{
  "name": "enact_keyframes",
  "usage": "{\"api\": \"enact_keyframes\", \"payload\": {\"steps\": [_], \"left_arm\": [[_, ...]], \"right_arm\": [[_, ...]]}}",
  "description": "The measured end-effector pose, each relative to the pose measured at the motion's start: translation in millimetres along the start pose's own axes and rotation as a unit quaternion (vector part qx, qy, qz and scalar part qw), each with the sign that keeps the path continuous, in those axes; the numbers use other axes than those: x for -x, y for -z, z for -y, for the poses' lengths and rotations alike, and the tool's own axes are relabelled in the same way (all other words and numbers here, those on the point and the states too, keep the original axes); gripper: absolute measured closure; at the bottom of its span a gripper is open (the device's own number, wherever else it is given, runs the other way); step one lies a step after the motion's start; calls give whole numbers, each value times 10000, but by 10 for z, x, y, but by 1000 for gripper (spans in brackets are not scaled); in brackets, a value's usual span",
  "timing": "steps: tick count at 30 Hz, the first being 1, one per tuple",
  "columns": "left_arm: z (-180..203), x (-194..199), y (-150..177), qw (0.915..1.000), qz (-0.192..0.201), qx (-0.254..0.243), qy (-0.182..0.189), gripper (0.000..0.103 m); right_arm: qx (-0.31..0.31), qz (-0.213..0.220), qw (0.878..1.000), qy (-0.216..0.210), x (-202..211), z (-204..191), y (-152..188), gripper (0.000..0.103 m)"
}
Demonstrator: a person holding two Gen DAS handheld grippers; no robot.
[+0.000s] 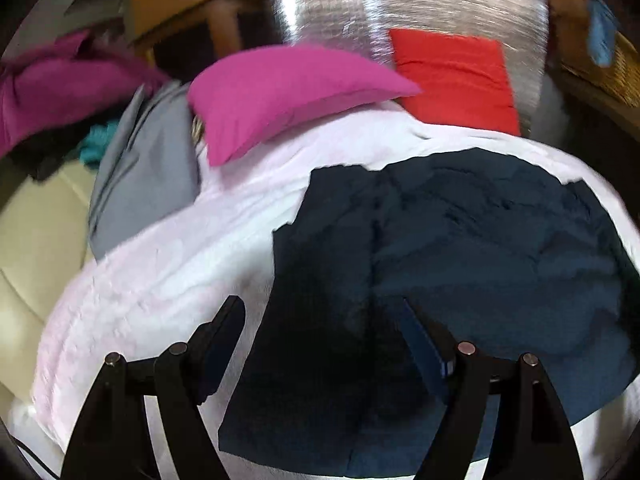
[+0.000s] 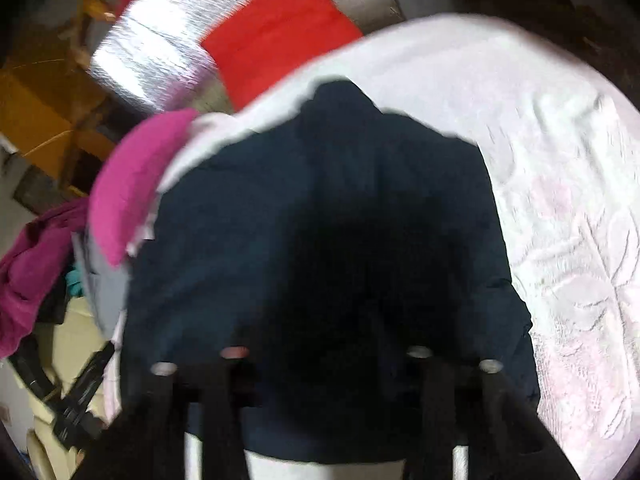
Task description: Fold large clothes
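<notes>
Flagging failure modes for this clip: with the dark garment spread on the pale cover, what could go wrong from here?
1. The right gripper is lost in shadow over the navy garment; it might pinch the white bedspread too.
2. The left gripper stands open, holding nothing, so a one-sided pull could skew the fold.
3. The magenta pillow lies close and might get in the way.

Right gripper (image 2: 324,344) fingertips indistinct, dark.
</notes>
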State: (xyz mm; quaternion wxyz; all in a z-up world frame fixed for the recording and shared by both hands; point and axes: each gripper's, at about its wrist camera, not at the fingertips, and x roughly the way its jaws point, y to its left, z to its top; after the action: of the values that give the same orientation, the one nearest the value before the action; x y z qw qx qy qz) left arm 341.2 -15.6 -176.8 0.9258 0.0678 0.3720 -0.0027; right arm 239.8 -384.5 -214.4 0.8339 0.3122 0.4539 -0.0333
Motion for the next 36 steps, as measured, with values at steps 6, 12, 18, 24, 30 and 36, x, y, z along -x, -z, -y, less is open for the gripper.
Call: {"api": "enact_keyframes", "payload": {"steps": [6, 12, 18, 24, 30, 36], "left_arm": [[139, 209, 8, 9978, 555, -373, -29, 23], [225, 329, -3, 9955, 795, -504, -73, 23], [298, 401, -5, 9950, 852, -511, -51, 23], [338, 517, 22, 9937, 953, -591, -78, 23], [282, 582, -3, 9938, 976, -513, -132, 23], [242, 549, 23, 9946, 907, -467, -171, 23]], "right_arm": [[-229, -105, 9995, -173, -66, 62, -75, 68], [-206, -107, 9996, -145, -121, 46, -102, 68], [-238, -13, 9995, -205, -220, 78, -133, 68], [-289, -93, 9994, -184, -155, 54, -110, 68], [-169, 142, 9993, -297, 215, -49, -34, 44], [-125, 211, 9996, -135, 273, -26, -22, 44]]}}
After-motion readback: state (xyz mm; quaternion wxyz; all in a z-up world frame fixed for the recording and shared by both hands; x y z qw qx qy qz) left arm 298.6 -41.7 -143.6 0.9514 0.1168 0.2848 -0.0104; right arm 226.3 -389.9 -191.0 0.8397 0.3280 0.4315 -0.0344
